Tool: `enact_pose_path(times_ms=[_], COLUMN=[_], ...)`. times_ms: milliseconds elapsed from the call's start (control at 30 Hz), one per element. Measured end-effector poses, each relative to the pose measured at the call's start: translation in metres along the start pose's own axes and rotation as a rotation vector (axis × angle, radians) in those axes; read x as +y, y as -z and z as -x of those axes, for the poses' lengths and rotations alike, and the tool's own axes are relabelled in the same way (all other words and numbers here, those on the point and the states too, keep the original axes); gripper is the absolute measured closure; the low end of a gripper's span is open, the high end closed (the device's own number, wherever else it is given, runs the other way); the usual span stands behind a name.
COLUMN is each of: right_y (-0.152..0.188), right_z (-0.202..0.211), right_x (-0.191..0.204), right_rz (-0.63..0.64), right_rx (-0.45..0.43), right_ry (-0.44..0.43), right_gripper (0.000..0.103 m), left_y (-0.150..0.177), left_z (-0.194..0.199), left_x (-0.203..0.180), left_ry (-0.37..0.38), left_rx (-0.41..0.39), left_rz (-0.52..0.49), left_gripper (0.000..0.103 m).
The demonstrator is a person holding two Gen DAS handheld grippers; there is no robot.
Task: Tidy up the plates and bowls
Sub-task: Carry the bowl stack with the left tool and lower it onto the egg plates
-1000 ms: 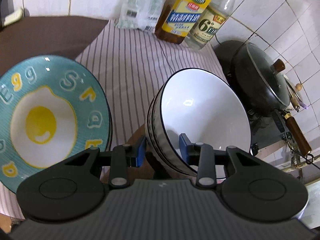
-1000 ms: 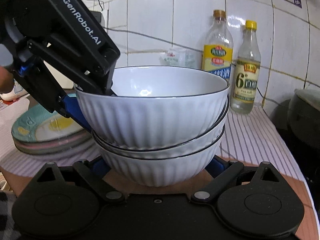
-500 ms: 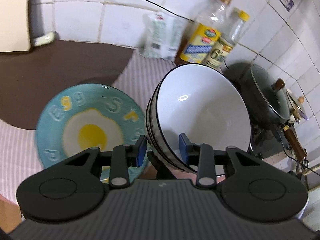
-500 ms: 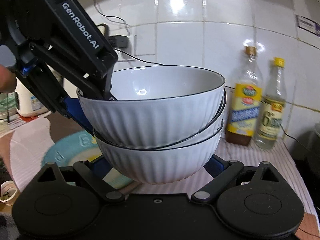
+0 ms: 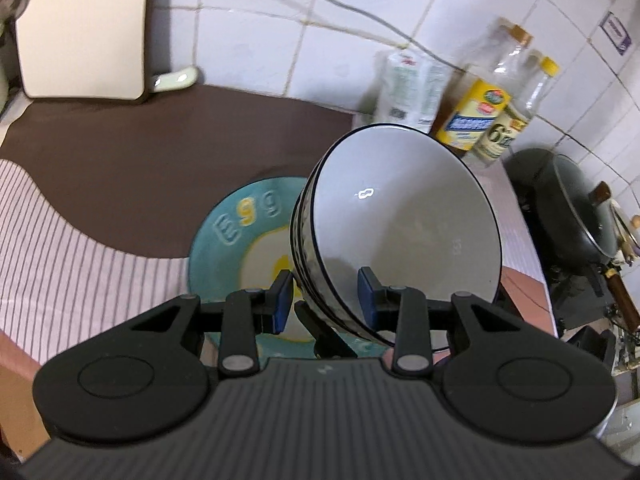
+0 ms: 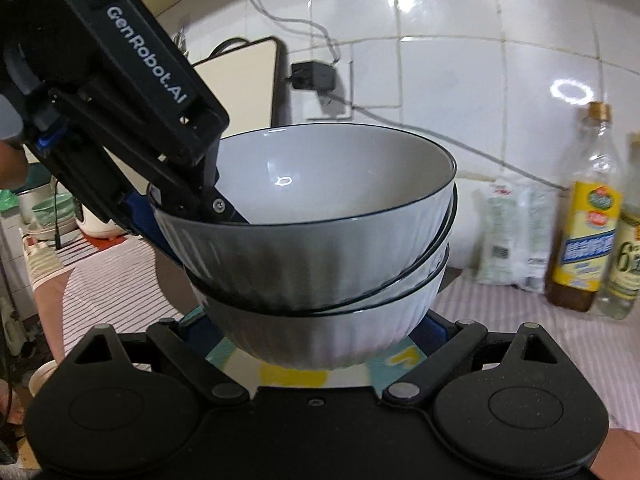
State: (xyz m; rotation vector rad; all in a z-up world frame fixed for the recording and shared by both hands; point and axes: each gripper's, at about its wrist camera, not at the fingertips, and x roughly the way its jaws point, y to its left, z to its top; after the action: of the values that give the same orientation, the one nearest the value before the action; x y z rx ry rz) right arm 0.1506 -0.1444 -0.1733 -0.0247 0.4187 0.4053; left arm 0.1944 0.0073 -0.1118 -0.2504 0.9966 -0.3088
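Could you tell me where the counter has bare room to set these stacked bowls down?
The brown mat is bare between the cream board at the wall and the egg plate. The striped cloth left of the plate is also free. It is crowded by the bottles and the wok.

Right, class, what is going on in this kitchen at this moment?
A person with two handheld grippers carries a stack of white bowls in the air above a teal egg plate. The left gripper pinches the stack's rim, one finger inside the top bowl. The right gripper clamps the bottom bowl from both sides.
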Motion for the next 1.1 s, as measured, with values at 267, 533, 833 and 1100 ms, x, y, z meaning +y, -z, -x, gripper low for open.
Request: enact_pose_path(times_ms=[267,533,833,1100], right_y=[0.012,0.021,0.020,0.016], right_z=[-0.015,-0.029,-0.036,-0.039], right_x=[0.017,0.022,0.025,0.022], right_rz=[-0.004,0.009,0.027,-0.012], right_rx=[0.061,0.126,0.153,0.212], right_ry=[-0.010,0.015,0.035,0.042], right_gripper=[0.005,0.005,0.005,0.006], left_y=[0.007,0.009,0.008,0.013], left_z=[-0.017,-0.042,-0.048,-0.047], left_x=[0.020,0.034,0.035,0.026], left_ry=[-0.002,0.026,0.021,-0.008], left_rx=[0.045,0.087,0.088,0.050], left_rz=[-0.004,0.002,-0.018,-0.045], left_gripper=[0.070,0.070,0.070,0.069])
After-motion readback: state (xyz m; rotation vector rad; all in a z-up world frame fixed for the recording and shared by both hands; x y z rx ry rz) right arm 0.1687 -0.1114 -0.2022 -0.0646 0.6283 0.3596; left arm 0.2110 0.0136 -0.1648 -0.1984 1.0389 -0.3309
